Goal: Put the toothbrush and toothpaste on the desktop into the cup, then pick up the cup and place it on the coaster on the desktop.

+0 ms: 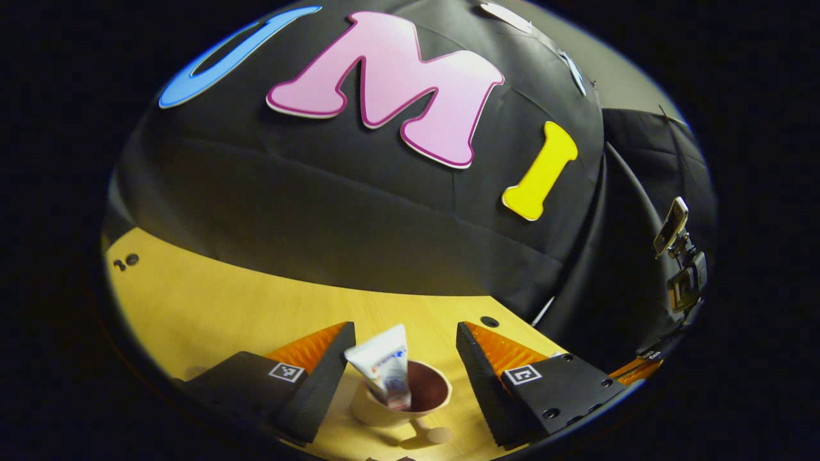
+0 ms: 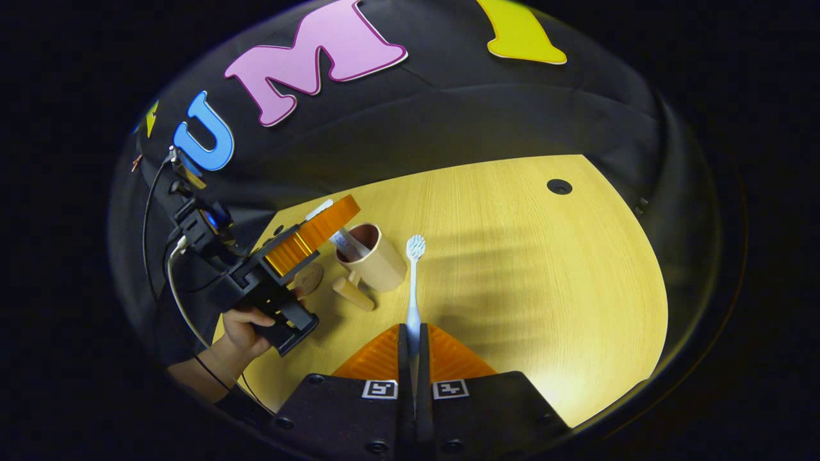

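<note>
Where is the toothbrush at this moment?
In the right gripper view the toothbrush is gripped by its handle in the right gripper, its bristles pointing away, just right of the cup on the desk.

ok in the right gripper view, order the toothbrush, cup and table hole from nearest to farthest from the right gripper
1. toothbrush: clamped in the right gripper, head pointing away.
2. cup: just left of the brush head, toothpaste inside.
3. table hole: far right, near the back edge of the table.
</note>
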`<state>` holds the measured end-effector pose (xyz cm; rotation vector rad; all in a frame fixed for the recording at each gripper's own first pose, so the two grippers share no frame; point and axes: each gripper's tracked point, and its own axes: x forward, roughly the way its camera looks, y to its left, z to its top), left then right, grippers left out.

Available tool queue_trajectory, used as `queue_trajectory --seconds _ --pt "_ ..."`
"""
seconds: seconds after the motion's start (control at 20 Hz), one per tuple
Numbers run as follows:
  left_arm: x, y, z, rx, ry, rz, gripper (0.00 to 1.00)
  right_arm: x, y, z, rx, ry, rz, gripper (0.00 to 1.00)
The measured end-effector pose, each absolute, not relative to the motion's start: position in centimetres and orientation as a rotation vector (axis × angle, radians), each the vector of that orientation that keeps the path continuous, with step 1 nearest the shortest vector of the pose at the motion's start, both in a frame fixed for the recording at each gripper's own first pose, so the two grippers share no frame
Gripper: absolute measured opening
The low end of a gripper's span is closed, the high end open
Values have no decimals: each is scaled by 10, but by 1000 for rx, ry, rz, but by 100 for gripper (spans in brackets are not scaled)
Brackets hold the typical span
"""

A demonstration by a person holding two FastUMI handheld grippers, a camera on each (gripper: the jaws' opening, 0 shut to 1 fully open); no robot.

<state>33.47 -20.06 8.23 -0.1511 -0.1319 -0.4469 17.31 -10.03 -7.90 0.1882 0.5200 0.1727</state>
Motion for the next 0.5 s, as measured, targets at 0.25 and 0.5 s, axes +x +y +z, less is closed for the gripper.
queue_trajectory --seconds 0.25,0.5 --pt "282 -161 118 -133 -222 -332 97 191 -81 -44 198 421 218 5" --pt "221 -128 128 -109 -271 -256 97 227 -58 6 192 265 288 5"
